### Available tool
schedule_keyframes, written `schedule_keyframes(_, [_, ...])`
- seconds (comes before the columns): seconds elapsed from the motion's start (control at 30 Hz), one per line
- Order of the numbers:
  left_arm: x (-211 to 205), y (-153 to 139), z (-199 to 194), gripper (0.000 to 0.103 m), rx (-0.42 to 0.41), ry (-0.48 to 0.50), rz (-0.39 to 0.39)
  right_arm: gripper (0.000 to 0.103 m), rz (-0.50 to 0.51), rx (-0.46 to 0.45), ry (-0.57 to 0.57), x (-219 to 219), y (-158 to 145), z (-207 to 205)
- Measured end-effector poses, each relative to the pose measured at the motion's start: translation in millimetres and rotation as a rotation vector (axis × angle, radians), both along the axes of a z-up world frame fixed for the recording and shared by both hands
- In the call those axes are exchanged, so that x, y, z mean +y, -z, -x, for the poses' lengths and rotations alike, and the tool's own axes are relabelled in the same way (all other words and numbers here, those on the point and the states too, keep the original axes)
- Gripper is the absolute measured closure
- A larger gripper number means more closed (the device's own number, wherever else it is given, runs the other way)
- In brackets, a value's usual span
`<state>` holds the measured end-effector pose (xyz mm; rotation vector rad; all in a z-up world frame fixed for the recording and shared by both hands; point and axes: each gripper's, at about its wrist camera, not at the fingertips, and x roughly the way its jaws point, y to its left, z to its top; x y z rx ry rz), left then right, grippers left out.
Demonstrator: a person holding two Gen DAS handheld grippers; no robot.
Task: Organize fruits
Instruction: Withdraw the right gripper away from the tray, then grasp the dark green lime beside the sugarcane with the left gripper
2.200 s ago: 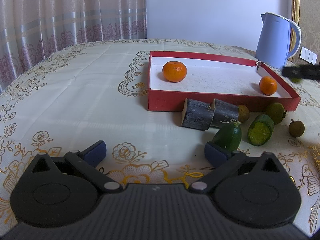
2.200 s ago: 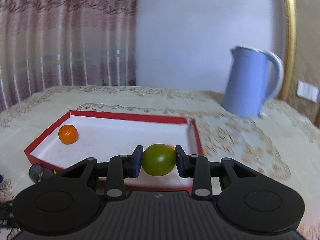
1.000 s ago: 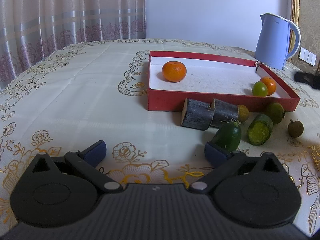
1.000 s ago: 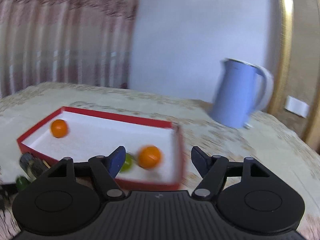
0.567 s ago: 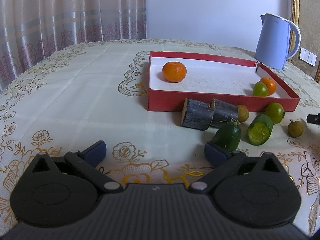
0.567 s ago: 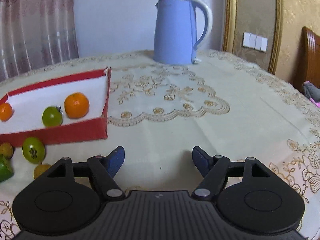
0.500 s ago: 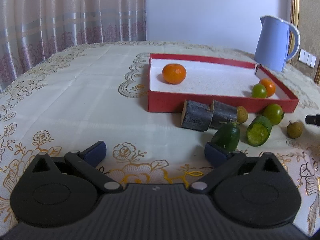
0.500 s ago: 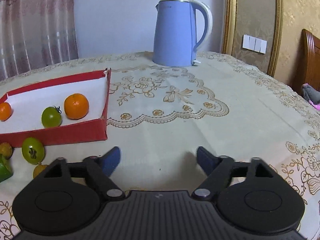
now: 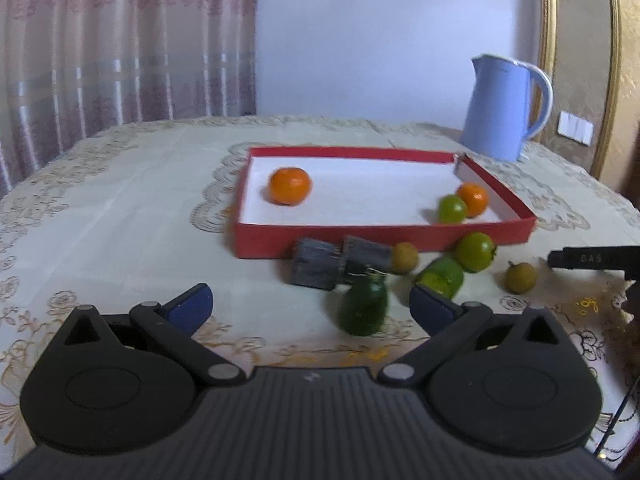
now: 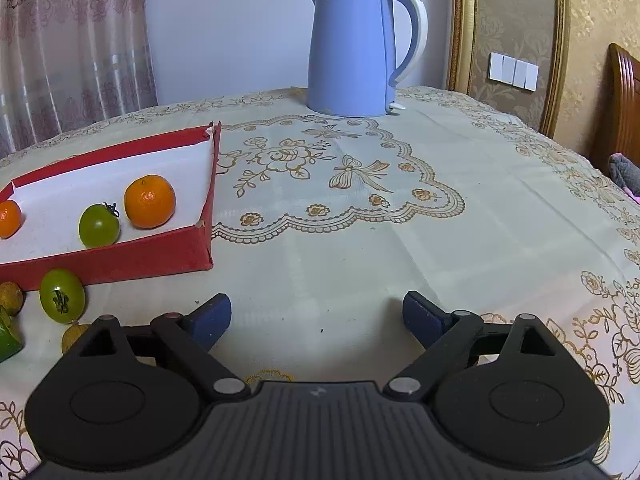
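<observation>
On the lace-patterned tabletop (image 10: pixel 360 240) the red tray (image 9: pixel 384 236), long axis crosswise, holds two oranges and a green tomato (image 10: pixel 99 226), while loose fruit lies along its near edge; left gripper (image 9: pixel 312 306) jaws spread empty, right gripper (image 10: pixel 316 318) jaws opening, empty.

Cloth-covered table (image 10: pixel 360 240) carries red tray (image 9: pixel 384 236), blue kettle (image 10: pixel 352 48), loose fruits (image 9: pixel 474 251)

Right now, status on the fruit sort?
Right gripper opening, nothing between the fingers. Left gripper open, empty. Three fruits in red tray; others still outside on the table. Nothing blocking.
</observation>
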<state>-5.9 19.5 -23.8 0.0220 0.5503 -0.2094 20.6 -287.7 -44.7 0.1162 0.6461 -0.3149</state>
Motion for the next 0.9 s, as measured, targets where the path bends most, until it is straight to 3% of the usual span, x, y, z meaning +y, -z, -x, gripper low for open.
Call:
schedule_keyframes(0.23, [-19.3, 14.5, -18.0, 0.002, 0.058, -0.018, -0.043, 0.008, -0.002, 0.0, -0.001, -0.3, 0.4, -0.6])
schedule_keyframes(0.3, [-19.5, 16.0, -21.6, 0.015, 0.071, -0.035, -0.044, 0.008, -0.003, 0.001, -0.001, -0.3, 0.4, -0.5])
schedule_keyframes(0.53, [-19.4, 17.5, -27.8, 0.03, 0.103, -0.043, -0.036, 0.007, -0.004, 0.001, -0.001, -0.4, 0.5, -0.8])
schedule_keyframes(0.77, [-27.6, 13.8, -25.4, 0.074, 0.105, 0.02, -0.029, 0.007, -0.004, 0.002, -0.002, -0.5, 0.5, -0.9])
schedule_keyframes(0.9, [-29.4, 14.1, -24.3, 0.074, 0.1, 0.023, -0.038, 0.006, -0.004, 0.002, -0.002, -0.6, 0.4, -0.9])
